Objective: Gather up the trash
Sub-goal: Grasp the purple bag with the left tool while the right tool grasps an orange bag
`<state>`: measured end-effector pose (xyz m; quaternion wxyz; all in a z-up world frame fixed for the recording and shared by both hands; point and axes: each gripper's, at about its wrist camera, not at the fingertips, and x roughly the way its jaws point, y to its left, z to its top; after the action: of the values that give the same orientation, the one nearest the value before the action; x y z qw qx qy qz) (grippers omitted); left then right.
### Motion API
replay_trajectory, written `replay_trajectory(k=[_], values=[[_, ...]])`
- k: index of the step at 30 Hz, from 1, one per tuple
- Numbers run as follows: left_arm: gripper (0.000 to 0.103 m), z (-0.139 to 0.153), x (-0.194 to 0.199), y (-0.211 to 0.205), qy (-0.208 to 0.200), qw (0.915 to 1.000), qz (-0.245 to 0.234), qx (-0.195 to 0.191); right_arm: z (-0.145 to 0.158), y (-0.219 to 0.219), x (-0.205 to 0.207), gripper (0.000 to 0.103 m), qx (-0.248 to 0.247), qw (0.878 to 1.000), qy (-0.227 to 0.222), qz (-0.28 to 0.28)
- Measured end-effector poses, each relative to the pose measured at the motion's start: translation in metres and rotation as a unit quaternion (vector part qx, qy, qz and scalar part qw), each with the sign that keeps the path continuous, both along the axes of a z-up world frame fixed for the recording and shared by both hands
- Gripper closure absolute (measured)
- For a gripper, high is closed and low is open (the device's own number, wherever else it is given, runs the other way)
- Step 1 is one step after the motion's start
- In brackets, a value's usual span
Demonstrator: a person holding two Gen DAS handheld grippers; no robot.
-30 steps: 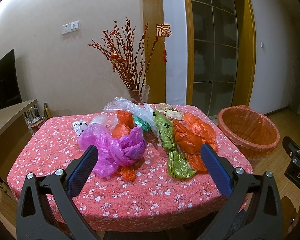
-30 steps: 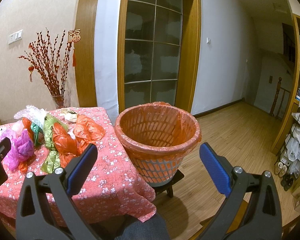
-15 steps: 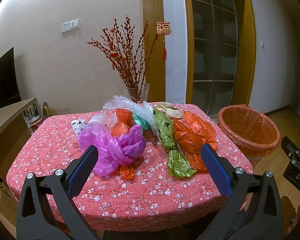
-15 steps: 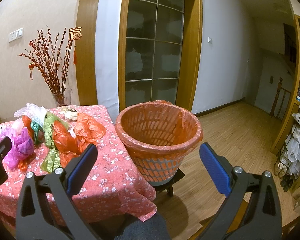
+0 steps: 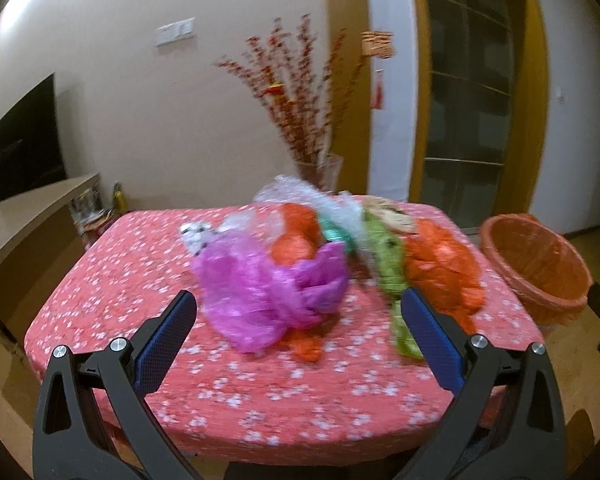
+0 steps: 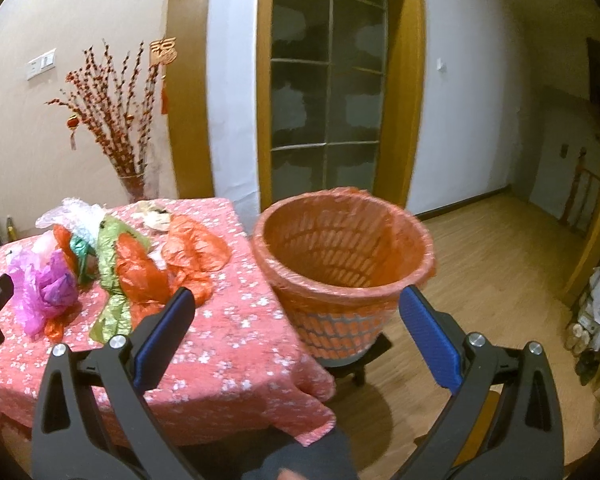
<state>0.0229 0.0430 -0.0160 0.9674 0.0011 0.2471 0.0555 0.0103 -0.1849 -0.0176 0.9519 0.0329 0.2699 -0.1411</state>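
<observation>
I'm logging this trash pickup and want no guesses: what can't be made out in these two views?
- Left wrist view: motion blur smears the crumpled purple plastic bag and crumpled green plastic bag; any print is unreadable.
- Right wrist view: the near wall of the orange-lined woven wastebasket hides its bottom.
- Right wrist view: what lies under the crumpled orange plastic bags is covered.
- Both views: the floral red tablecloth hides the table's legs.

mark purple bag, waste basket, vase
purple bag [image 5: 256,292], left wrist view, middle of the crumpled plastic.
waste basket [image 6: 340,308], right wrist view, front outer wall.
vase [image 6: 134,186], right wrist view, glass body.

No legible text anywhere.
</observation>
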Motion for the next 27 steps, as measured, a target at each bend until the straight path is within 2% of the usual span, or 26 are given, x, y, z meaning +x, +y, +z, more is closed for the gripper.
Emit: replay_trajectory(k=[12, 18, 27], values=[[0.002, -0.018, 0.029, 0.054, 0.02, 0.9983, 0.054, -0.005, -0.028, 0.042, 0.075, 0.005, 0.047, 0.992, 0.041, 0.113], [0.002, -0.027, 0.037, 0.063, 0.032, 0.9981, 0.052, -0.004, -0.043, 0.07, 0.111, 0.019, 0.042, 0.984, 0.066, 0.162], [0.002, -0.031, 0.041, 0.067, 0.032, 0.9989, 0.029, -0.02, -0.057, 0.092, 0.135, 0.028, 0.018, 0.979, 0.088, 0.184]])
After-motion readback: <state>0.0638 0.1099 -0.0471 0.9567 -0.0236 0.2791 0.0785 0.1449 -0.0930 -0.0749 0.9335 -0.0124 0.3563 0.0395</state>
